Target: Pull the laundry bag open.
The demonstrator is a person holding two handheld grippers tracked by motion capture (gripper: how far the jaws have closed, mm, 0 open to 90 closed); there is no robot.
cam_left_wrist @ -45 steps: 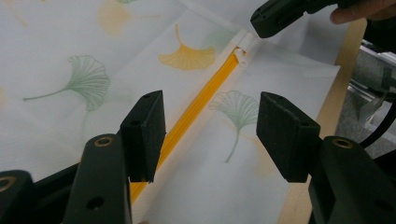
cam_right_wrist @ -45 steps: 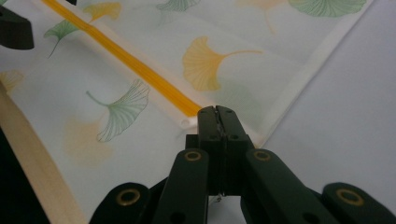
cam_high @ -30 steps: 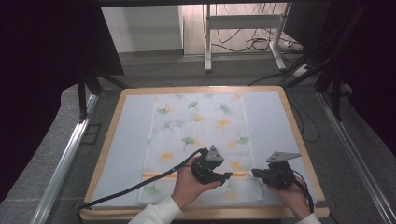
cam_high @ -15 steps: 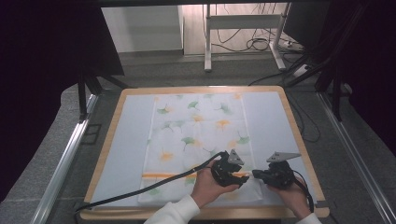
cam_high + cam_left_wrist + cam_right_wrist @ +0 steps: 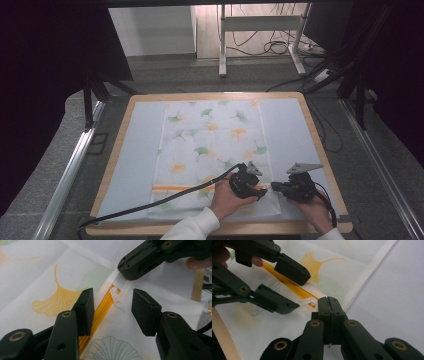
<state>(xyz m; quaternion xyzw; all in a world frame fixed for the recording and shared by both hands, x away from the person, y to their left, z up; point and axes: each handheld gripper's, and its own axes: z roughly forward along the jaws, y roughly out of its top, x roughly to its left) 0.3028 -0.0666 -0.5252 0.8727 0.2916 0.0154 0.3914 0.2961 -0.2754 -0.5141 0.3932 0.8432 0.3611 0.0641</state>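
While both grippers crowd the pouch near the bench's front right corner from above, the left gripper has just been narrowing its still-spread fingers around the white zipper pull, and the right gripper pinches the pouch's edge beside it.

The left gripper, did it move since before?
Yes. The left gripper slid rightward along the orange zipper, ending close to the right gripper, its open jaws around the white zipper pull.

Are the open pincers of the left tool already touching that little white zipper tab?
Apart. In the left gripper view, the left gripper stands open and the zipper tab lies between its pads with bare cloth showing on either side.
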